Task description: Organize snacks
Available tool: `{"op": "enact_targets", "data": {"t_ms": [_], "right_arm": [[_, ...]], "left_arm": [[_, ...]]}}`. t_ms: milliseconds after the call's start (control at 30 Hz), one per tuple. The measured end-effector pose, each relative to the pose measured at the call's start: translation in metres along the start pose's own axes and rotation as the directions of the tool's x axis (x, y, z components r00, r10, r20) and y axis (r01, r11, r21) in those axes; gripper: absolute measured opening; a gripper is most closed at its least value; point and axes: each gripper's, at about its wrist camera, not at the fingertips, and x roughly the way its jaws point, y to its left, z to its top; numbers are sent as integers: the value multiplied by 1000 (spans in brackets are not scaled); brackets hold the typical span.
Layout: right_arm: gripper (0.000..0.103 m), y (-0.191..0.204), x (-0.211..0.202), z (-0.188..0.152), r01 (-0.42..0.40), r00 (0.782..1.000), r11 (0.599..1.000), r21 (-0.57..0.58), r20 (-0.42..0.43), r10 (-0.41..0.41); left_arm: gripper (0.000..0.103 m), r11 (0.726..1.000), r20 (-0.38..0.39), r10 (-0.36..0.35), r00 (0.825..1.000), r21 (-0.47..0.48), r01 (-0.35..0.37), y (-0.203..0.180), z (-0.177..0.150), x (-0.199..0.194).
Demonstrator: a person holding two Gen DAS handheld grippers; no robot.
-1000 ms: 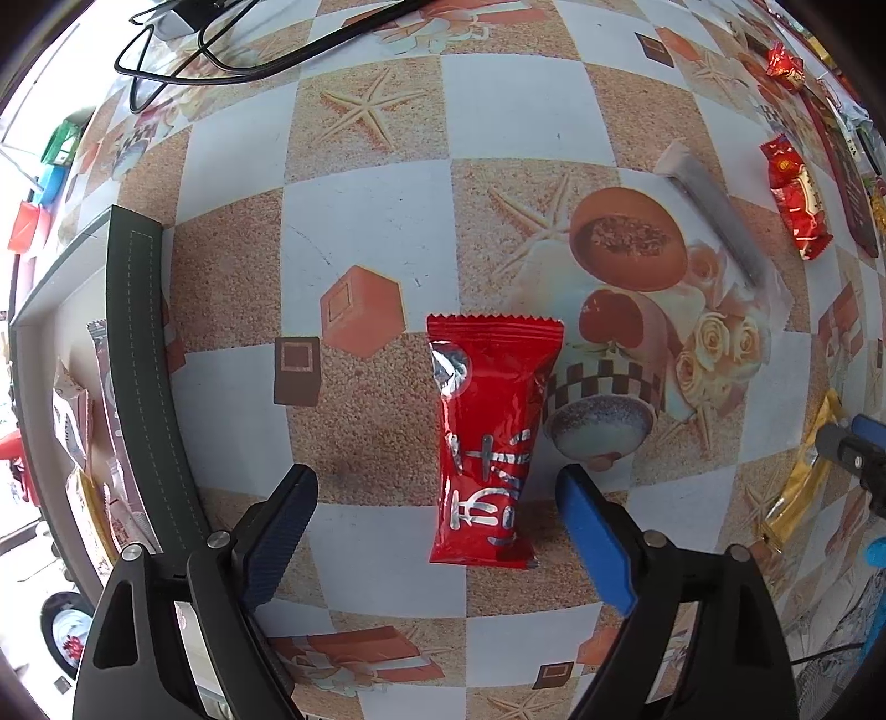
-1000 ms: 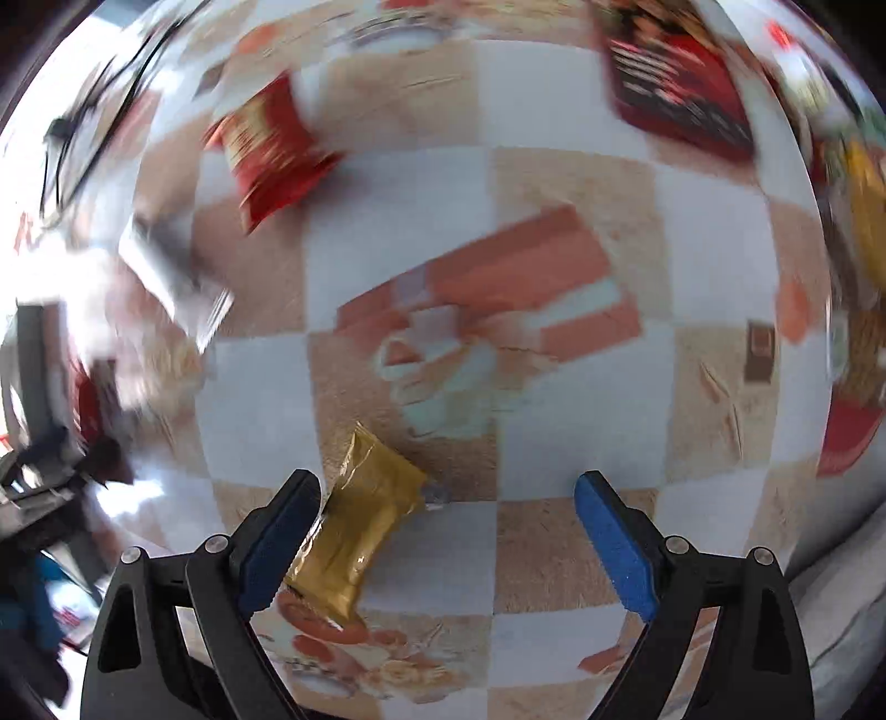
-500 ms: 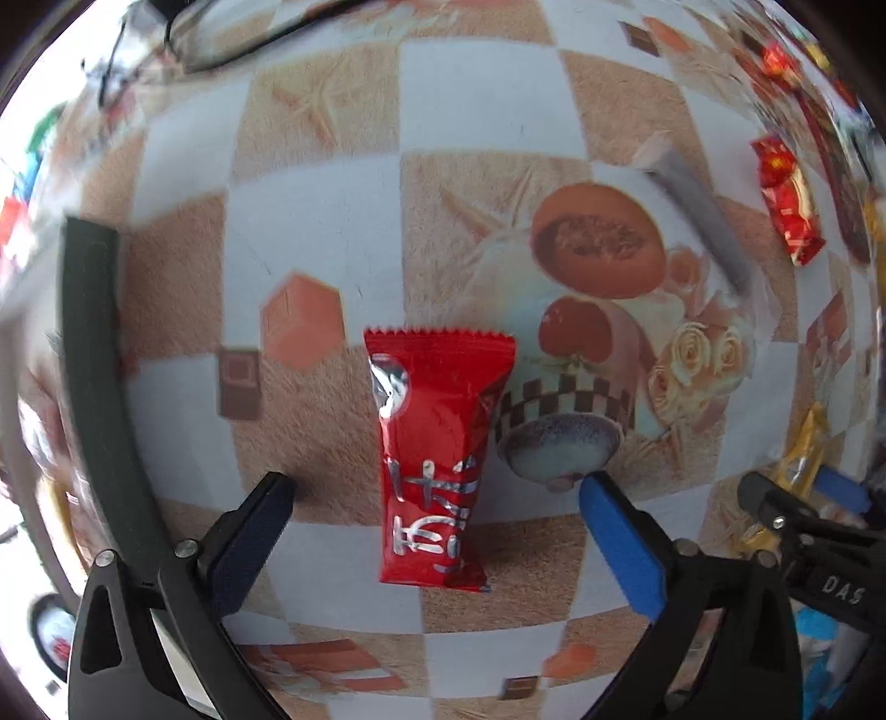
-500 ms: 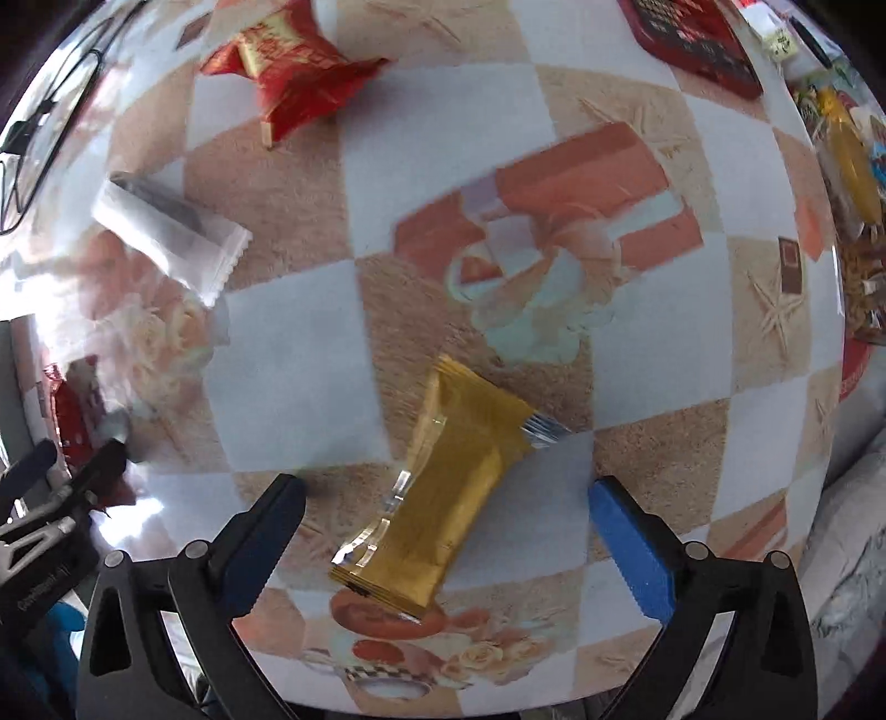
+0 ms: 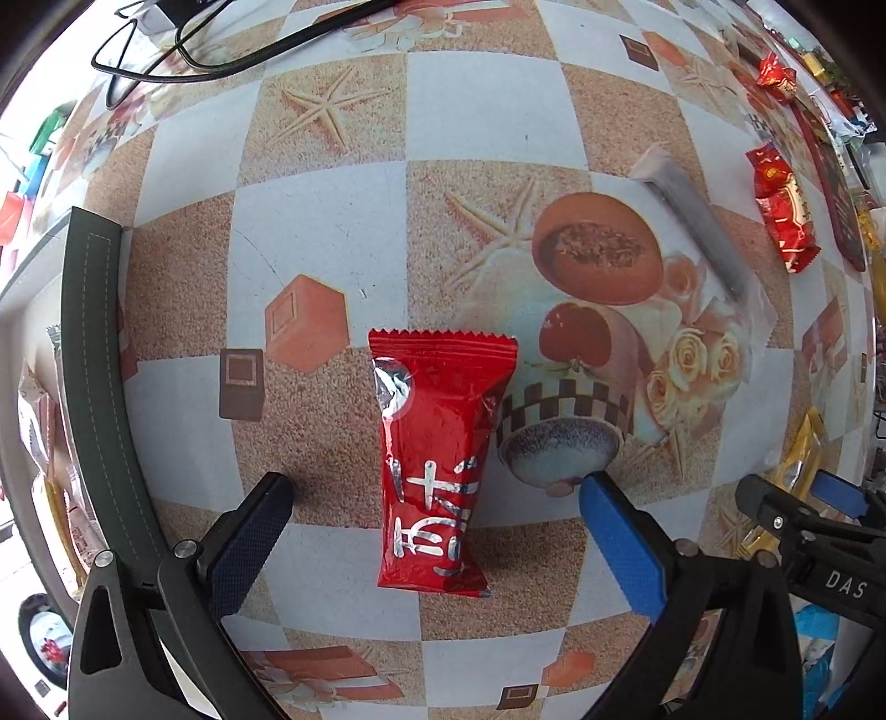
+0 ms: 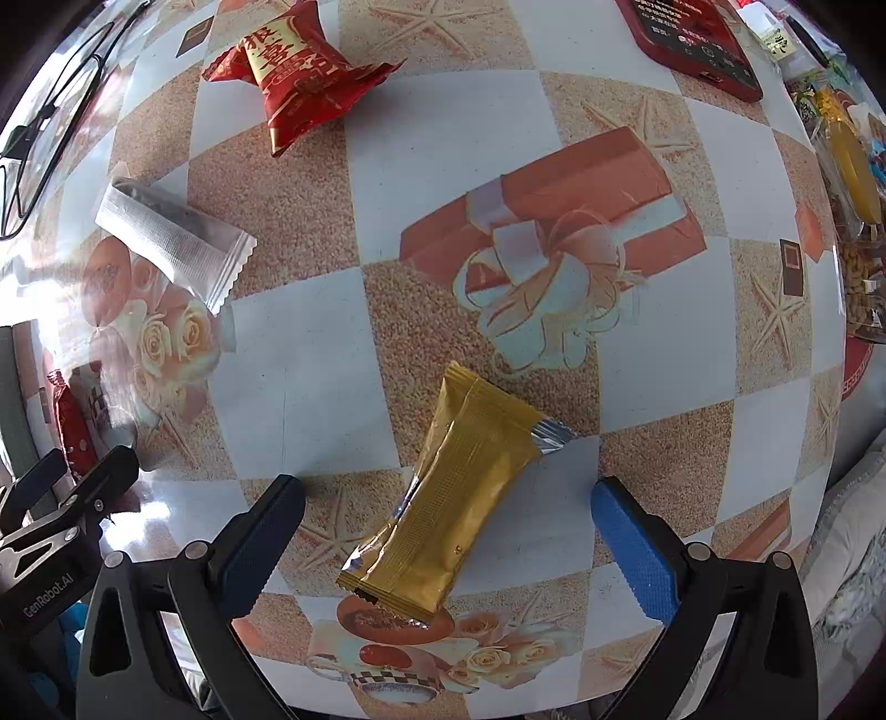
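Observation:
A red snack packet with silver print [image 5: 437, 459] lies flat on the patterned tablecloth. My left gripper [image 5: 434, 518] is open, its fingers on either side of the packet's lower half, not touching it. A gold snack packet [image 6: 459, 498] lies tilted on the table. My right gripper [image 6: 446, 523] is open and straddles its lower half. The gold packet also shows at the right edge of the left wrist view [image 5: 803, 448], with the right gripper beside it.
A silver packet [image 6: 171, 238] and a red and gold packet [image 6: 299, 72] lie further back. A dark green box rim [image 5: 91, 387] with packets inside stands at the left. Black cables [image 5: 221, 44] lie at the back. A red phone-like slab [image 6: 698, 44] sits far right.
Both grippers moved in over their packets: the red packet sits centred between the left fingers, and the gold packet is further in between the right fingers. Both stayed open.

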Motion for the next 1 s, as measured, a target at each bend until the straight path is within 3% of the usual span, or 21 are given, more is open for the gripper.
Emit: {"op": "enact_targets", "data": {"t_ms": [600,867,1000], "right_arm": [[103,-7,-10,-10,1,1000,1000,-4,29,-1],[103,-7,-12,-9,1,1000,1000,-7,15,-1],[100,-5,-12,-13,3,1000,1000,-9,4,-3]], "left_arm": [[103,1000,33,-2,999,21,1,2,0,-2],[103,1000,2,5,1000,28,-5,1,3,-1],[93,997,3,8,1000,79,-8,-6,4,-7]]}}
